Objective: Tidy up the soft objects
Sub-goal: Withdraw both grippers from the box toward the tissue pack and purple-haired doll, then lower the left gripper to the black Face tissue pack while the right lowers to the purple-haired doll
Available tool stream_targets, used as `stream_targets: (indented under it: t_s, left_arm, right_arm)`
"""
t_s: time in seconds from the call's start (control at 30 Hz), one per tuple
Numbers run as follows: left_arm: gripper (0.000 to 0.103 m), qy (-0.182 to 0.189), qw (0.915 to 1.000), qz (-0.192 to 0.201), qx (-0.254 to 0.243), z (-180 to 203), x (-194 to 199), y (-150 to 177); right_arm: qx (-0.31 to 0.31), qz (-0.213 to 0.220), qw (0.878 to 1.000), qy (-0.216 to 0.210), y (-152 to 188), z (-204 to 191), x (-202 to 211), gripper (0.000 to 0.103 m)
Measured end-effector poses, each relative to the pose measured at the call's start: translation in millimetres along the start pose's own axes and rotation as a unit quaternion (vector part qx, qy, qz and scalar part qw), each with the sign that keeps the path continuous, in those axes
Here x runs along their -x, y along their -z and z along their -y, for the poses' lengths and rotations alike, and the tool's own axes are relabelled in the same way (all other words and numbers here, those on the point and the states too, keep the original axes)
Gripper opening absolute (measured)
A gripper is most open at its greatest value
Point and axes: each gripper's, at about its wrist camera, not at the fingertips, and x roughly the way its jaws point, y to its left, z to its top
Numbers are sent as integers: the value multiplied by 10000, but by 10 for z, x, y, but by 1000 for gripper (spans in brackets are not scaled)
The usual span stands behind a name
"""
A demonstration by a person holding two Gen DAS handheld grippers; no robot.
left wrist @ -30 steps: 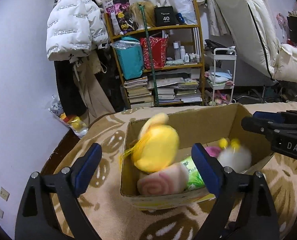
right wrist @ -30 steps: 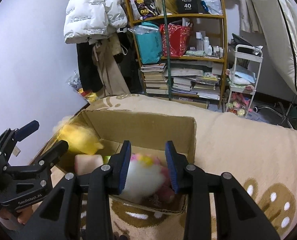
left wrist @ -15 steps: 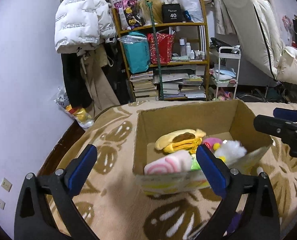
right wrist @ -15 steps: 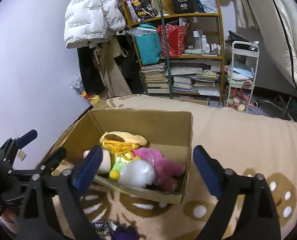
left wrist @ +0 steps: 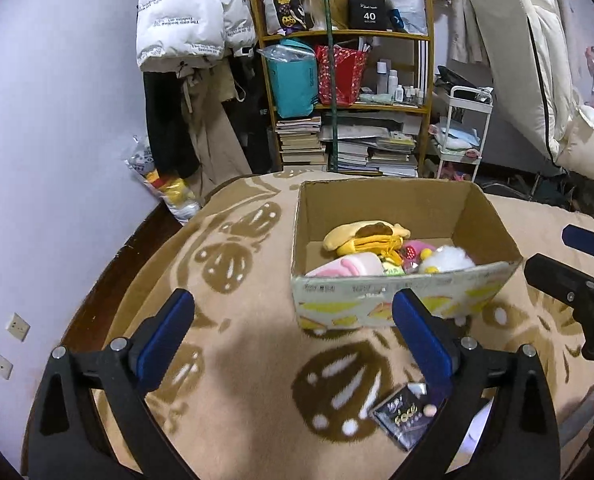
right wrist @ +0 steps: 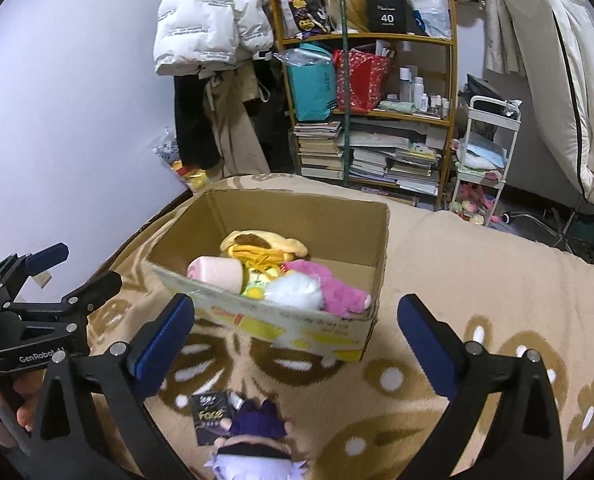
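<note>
Soft toys fill the box [right wrist: 381, 240]. Both tongs, left [left wrist: 293, 330] and right [right wrist: 297, 334], gape wide and empty. A purple doll [right wrist: 257, 436] waits in front of the box.

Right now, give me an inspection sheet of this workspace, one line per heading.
Surface: beige blanket with a brown pattern.
Job's things: cardboard box open on top, holding a yellow plush, a pink roll plush, a white fluffy toy and a pink plush; a purple-haired doll lies outside the box, on the blanket near its front.
Clutter: dark card packet beside the doll.
Grippers: left gripper jaws wide, nothing between; right gripper jaws have just opened, nothing between.
Cables: nothing seen.
Surroundings: bookshelf, white puffer jacket, white cart.
</note>
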Motion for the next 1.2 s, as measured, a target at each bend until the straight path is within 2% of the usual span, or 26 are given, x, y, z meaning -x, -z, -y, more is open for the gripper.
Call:
stream_targets:
  t_s: [0.23,0.47,0.8,1.2]
  left_arm:
    - [98,186,9997,-118,90,-44,217,97]
    - [98,351,9988,-269,221,-90,261,184]
    - [98,520,9966,-598,226,-58,110,332]
    - [98,646,9919,-1068,255,45,-293,459]
  right_arm:
    - [-23,-98,9998,-185,147,-96,177,103]
    - [-45,-294,9995,-90,344,-152,266,103]
    - [65,-517,9986,-90,480,-193,225,103]
    - [136,-1083,9939,-184,649,-160,-143,103]
